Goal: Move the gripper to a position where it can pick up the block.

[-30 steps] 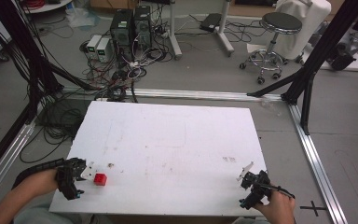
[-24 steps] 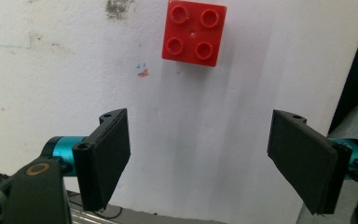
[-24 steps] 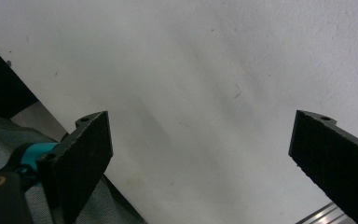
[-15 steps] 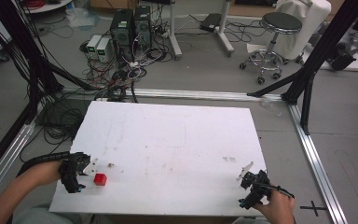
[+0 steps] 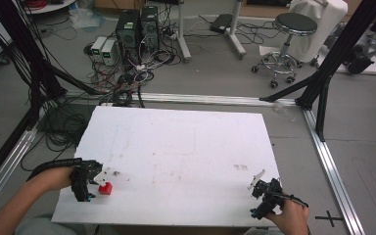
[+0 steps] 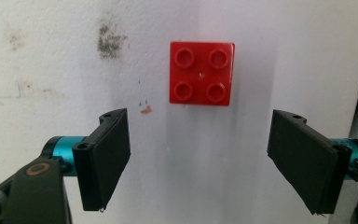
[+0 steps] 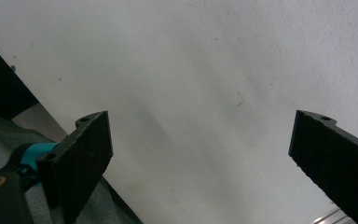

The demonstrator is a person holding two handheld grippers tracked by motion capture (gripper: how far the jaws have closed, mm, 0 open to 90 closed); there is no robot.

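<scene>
A small red four-stud brick (image 5: 105,188) lies on the white table (image 5: 186,147) near its front left corner. In the left gripper view the brick (image 6: 201,73) sits studs up, just beyond the jaws and untouched. My left gripper (image 5: 91,188) is right beside it on its left, open (image 6: 205,163), both black pads spread wide with bare table between them. My right gripper (image 5: 259,200) hovers at the front right corner of the table, also open (image 7: 200,158), with nothing but white surface between its pads.
The table's front edge runs just below both hands. Grey smudges (image 5: 240,167) mark the surface right of centre. Behind the table are cables, computer boxes (image 5: 137,27) and a stool (image 5: 286,39). Aluminium frame rails (image 5: 330,166) border the table on the right.
My left gripper has shifted slightly, staying beside the red brick, which has not moved. The right gripper has barely moved at the front right corner.
</scene>
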